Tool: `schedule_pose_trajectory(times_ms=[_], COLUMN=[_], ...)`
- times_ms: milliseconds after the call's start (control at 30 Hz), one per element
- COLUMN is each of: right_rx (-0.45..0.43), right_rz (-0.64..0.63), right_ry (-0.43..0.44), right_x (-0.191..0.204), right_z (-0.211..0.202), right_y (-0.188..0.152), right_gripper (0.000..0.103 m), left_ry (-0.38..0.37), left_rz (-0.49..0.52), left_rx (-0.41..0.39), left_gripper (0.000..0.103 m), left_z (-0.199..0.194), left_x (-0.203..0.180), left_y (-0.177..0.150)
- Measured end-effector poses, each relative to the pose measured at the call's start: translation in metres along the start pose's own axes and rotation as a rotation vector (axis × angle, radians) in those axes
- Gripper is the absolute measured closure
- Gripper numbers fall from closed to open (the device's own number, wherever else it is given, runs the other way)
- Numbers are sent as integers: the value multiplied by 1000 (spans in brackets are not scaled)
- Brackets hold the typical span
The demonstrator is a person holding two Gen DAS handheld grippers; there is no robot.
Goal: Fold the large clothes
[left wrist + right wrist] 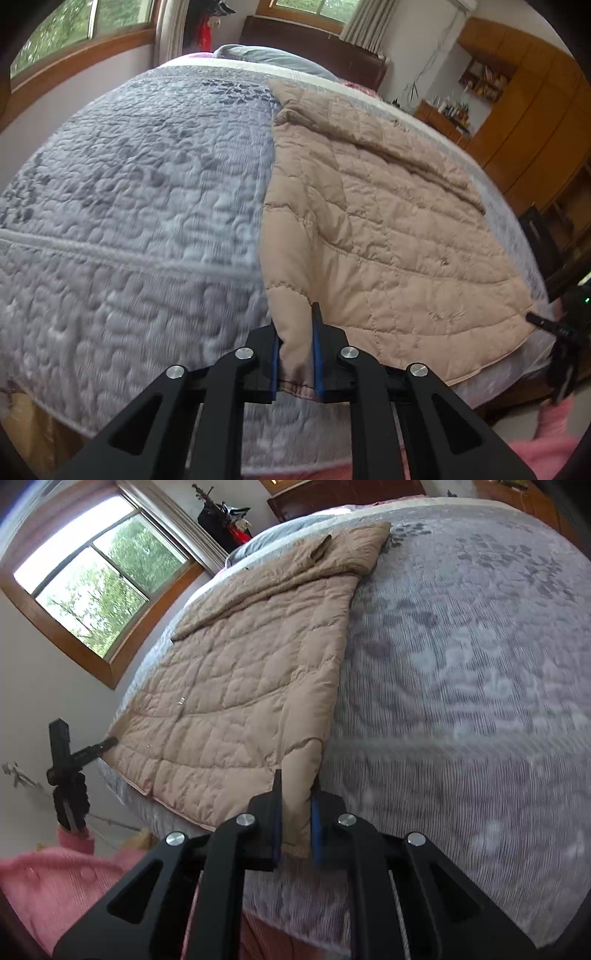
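Note:
A large beige quilted garment (388, 221) lies spread flat on a bed with a grey quilted cover (129, 221). My left gripper (295, 321) is shut on the garment's near left corner, and the cloth bunches between the blue pads. In the right wrist view the same garment (240, 686) stretches away to the left, with my right gripper (297, 786) shut on its near right corner. Each view shows the other gripper at the far corner of the hem: the right gripper (543, 321) and the left gripper (107, 743).
The bed cover (461, 701) fills most of both views and hangs over the near edge. A wooden wardrobe (535, 110) and a dark chair (543, 240) stand to the right of the bed. A window (96, 576) is on the far side. A pink sleeve (55, 878) shows low.

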State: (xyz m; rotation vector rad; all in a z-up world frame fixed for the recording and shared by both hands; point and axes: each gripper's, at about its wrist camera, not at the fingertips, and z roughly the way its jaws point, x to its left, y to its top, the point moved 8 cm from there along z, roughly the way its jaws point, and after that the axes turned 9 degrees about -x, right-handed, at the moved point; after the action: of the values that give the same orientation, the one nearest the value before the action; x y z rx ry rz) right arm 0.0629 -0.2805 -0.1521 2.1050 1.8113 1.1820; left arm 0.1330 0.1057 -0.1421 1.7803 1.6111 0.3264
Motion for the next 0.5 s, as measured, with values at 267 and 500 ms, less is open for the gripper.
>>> schedule_pose_trajectory(times_ms=[267, 500], right_rx=[17, -23], right_rz=[84, 60], right_ry=[18, 20], right_x=[-27, -22], right_z=[21, 5], right_y=[-4, 1], right_gripper=[92, 93], left_ry=[9, 1], left_rz=[-40, -10], left_rx=[59, 14], left_gripper=[88, 89], left_z=[36, 17], left_x=[19, 6], left_y=[-21, -11])
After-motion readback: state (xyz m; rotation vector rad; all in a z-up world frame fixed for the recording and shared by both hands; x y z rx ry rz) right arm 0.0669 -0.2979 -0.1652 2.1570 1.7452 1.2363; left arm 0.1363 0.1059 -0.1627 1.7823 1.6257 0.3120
